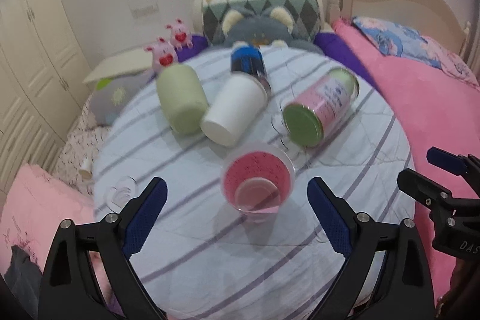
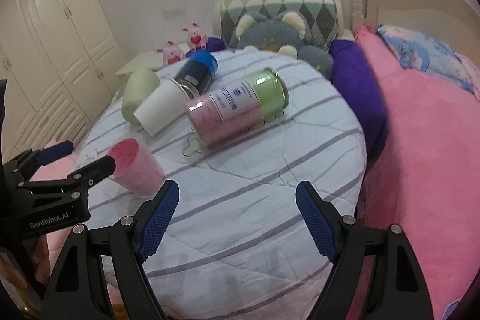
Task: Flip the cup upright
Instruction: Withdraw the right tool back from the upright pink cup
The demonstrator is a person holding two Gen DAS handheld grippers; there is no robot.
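Pink cup (image 1: pixel 257 180) upright between spread left tongs (image 1: pixel 237 197), white cup (image 1: pixel 234 110), glass jar (image 1: pixel 319 107) behind, right tongs (image 2: pixel 237 201) apart

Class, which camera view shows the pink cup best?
The left wrist view: the pink cup sits centred, upright, its open mouth and inside visible. The right wrist view shows only its side, at the left, partly hidden by the left gripper.
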